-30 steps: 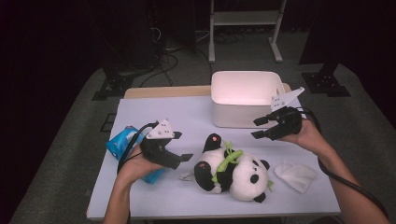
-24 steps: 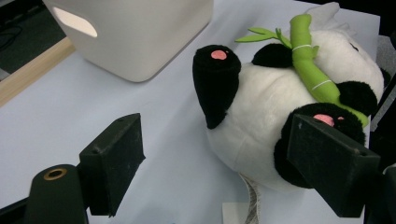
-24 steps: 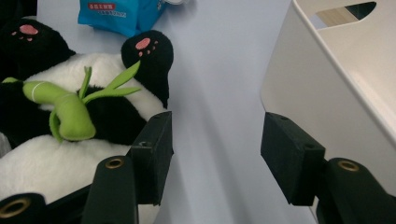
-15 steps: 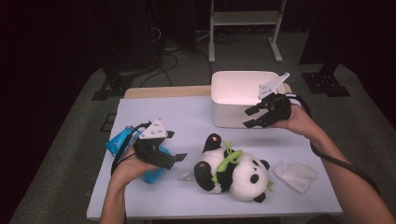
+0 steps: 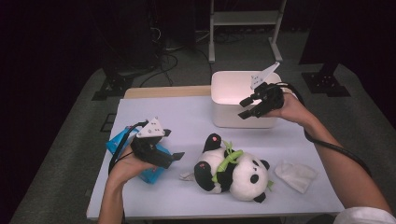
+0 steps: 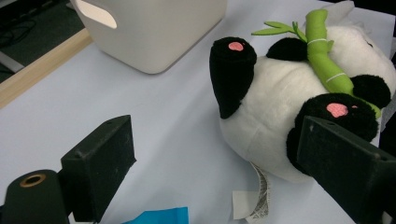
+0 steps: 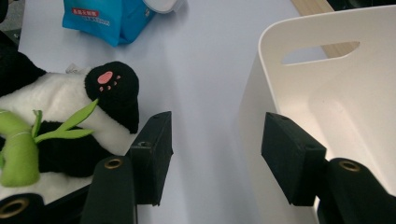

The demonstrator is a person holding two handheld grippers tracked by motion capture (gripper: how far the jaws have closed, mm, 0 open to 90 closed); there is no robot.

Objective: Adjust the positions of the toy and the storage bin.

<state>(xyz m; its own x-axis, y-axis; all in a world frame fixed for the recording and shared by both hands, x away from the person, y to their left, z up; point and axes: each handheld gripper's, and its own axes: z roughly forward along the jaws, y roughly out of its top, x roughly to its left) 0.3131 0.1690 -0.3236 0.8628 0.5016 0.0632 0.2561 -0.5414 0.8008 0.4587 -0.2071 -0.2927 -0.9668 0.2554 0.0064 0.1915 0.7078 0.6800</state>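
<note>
A plush panda (image 5: 233, 170) with a green bamboo stalk lies on its back on the white table (image 5: 177, 116). My left gripper (image 5: 176, 156) rests low just left of it. Its jaws have just been opening and stand open, nothing pressed between them. In the left gripper view the panda (image 6: 280, 102) lies close ahead, beside the right jaw of my left gripper (image 6: 219, 154). My right gripper (image 5: 243, 107) hovers open over the front wall of the white bin (image 5: 233, 119). The right gripper view has the bin's wall (image 7: 327, 93) ahead of my right gripper (image 7: 215, 149) and the panda (image 7: 60, 121) at left.
A blue packet (image 5: 119, 140) lies under my left hand at the table's left edge. A white cloth (image 5: 294, 175) sits right of the panda. A wooden board (image 5: 163, 91) runs along the table's far edge, left of the bin. Dark floor and a metal stand lie beyond.
My right gripper has moved left and a little up, from the bin's right front corner to above its front wall. The left hand has stayed about where it was.
</note>
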